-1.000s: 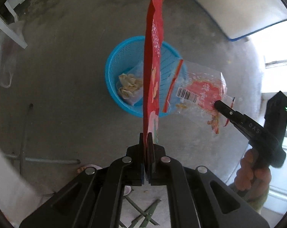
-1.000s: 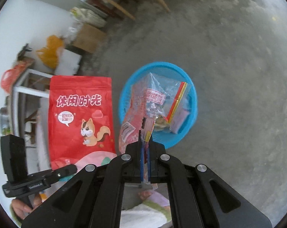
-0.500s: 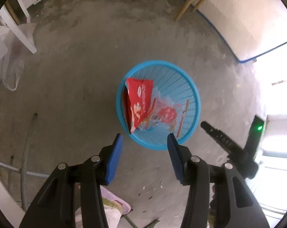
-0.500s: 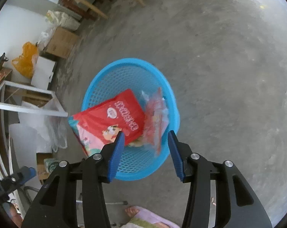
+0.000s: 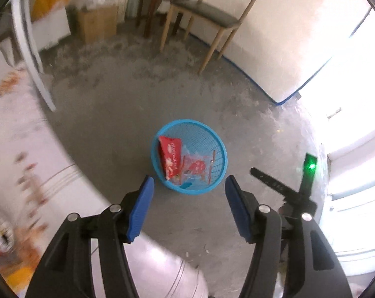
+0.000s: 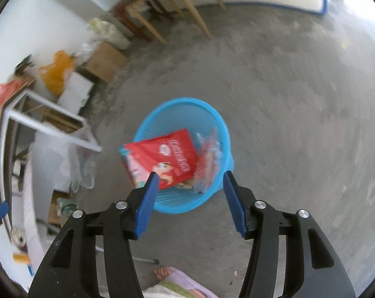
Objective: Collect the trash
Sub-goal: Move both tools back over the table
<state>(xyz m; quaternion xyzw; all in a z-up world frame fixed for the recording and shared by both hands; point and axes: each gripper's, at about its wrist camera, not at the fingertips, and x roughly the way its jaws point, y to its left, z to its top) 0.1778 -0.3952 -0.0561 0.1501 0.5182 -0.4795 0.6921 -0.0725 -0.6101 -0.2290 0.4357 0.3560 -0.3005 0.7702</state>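
Trash sits in the blue basket (image 5: 189, 157) on the grey concrete floor (image 5: 128, 114); the red snack bag (image 5: 170, 156) leans against the basket's left inner wall, its upper end poking over the rim in the right wrist view; just beside it, deeper inside the basket, lies the clear crumpled wrapper (image 5: 197, 167) with red print; both pieces lie free of any grip; the left claw (image 5: 188, 207) hangs above the basket on its near side, jaws opening, nothing between the blue pads (image 5: 140, 208); the right claw (image 6: 191, 202) hangs above the basket as well, jaws opening and empty, its left pad overlapping the bag's lower corner in the picture without clear contact; in the left wrist view the right claw's black body shows to the right of the basket, a green light glowing on it; beyond the basket stands a wooden chair (image 5: 207, 17) against the white wall; a cardboard box (image 5: 97, 24) sits far to the basket's upper left; near the basket's close side a bare foot (image 6: 164, 272) shows on the floor
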